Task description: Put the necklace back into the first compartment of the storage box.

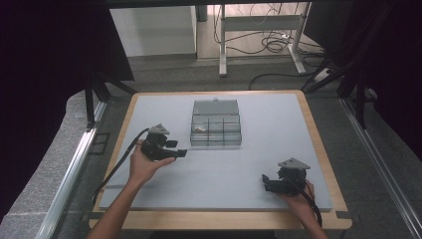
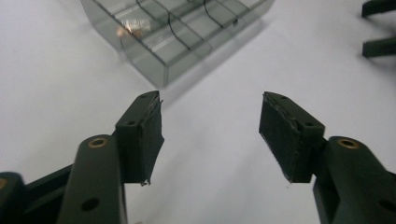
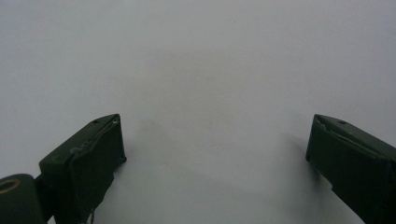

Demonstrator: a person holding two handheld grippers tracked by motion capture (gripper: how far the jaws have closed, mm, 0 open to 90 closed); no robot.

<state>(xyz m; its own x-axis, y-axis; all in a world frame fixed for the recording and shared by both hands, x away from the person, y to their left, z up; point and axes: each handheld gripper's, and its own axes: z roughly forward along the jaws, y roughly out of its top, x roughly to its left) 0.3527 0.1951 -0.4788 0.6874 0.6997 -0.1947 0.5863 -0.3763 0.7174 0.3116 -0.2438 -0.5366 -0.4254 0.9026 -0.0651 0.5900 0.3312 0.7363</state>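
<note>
A clear plastic compartment box (image 1: 216,124) with its lid up stands at the middle of the grey mat (image 1: 259,114). Small brass-coloured bits (image 1: 200,129) lie in its back left compartment. My left gripper (image 1: 178,148) is held left of the box, pointing right, open, with nothing between its jaws. In the left gripper view (image 2: 210,130) the box (image 2: 177,32) and the bits (image 2: 130,29) lie ahead. My right gripper (image 1: 265,182) rests near the front right of the mat, open and empty. The right gripper view (image 3: 215,149) has bare mat between the jaws.
The mat lies on a wooden table (image 1: 318,134). Past the table's far edge are a desk frame (image 1: 259,30) and loose cables (image 1: 273,45) on the floor. The right gripper's jaws (image 2: 378,27) appear at the top right of the left gripper view.
</note>
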